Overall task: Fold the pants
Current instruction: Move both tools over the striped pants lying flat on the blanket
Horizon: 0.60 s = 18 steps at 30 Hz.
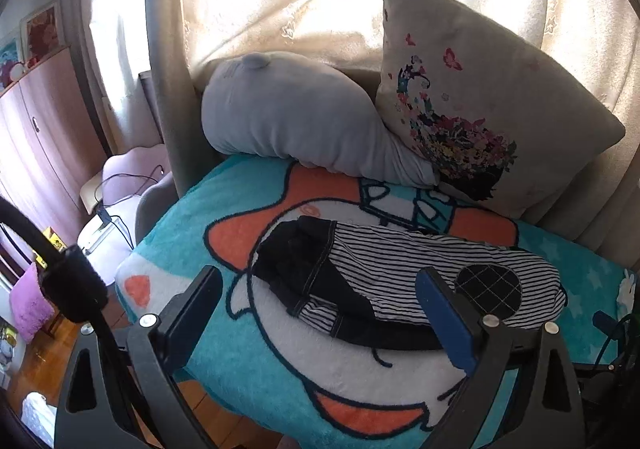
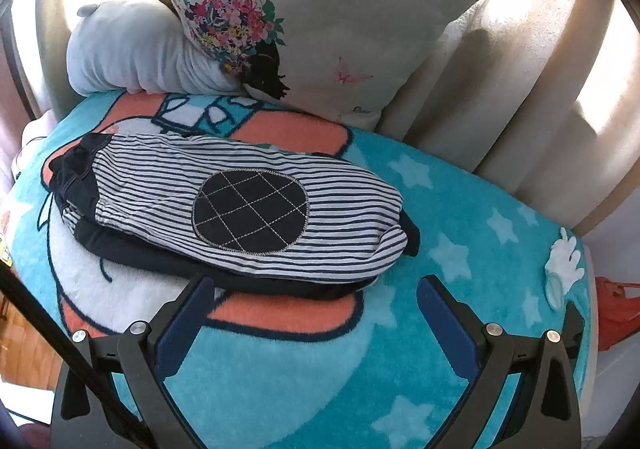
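Note:
The striped black-and-white pants [image 1: 404,273] lie folded in a compact bundle on the turquoise cartoon blanket [image 1: 224,201], with a dark quilted oval patch [image 1: 489,286] on top and a dark waistband at the left end. My left gripper [image 1: 320,289] is open and empty, just in front of the bundle's near edge. In the right wrist view the pants [image 2: 224,205] lie ahead and left on the blanket [image 2: 460,233]. My right gripper [image 2: 316,297] is open and empty, its left finger close to the bundle's near edge.
A grey plush pillow [image 1: 288,117] and a beige flowered cushion [image 1: 488,105] lean against the sofa back behind the pants. A wooden wardrobe [image 1: 36,145] and floor clutter lie to the left. A red object [image 2: 616,309] sits past the blanket's right edge.

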Available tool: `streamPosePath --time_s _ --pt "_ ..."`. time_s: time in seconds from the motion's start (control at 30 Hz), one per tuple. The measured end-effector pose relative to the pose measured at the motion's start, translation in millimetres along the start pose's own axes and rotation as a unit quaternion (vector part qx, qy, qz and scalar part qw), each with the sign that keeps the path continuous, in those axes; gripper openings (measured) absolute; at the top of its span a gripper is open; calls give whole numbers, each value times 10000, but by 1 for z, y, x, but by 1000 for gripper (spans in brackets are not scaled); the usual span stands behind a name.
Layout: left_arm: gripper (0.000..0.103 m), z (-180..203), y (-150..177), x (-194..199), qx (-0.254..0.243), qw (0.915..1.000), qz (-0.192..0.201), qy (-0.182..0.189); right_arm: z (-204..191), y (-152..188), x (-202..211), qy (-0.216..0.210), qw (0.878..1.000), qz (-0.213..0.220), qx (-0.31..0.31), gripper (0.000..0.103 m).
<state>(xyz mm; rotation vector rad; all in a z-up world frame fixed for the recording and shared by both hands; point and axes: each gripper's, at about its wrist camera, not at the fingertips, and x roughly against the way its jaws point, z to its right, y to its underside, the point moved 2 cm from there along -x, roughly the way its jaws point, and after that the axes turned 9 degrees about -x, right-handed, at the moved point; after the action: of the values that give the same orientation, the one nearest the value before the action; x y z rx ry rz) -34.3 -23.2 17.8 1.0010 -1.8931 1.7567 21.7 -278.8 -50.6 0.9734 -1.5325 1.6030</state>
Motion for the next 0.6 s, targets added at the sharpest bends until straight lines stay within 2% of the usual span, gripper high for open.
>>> streamPosePath --time_s 0.17,0.23,0.43,0.5,0.6 --pt "97 0 6 9 58 10000 68 -20 4 2 6 -127 9999 83 -19 102" --pt "97 -3 9 6 125 9999 -78 27 5 5 6 -200 9998 81 -43 102" --pt "97 -21 20 -3 159 9992 -326 -158 6 12 7 -563 9980 281 -84 102" --pt "97 -31 21 -10 216 9989 -377 -182 1 15 -2 -602 9982 -6 77 100" --pt "97 -46 19 -25 306 9984 -458 -159 -3 18 -11 -875 9955 -356 -112 96"
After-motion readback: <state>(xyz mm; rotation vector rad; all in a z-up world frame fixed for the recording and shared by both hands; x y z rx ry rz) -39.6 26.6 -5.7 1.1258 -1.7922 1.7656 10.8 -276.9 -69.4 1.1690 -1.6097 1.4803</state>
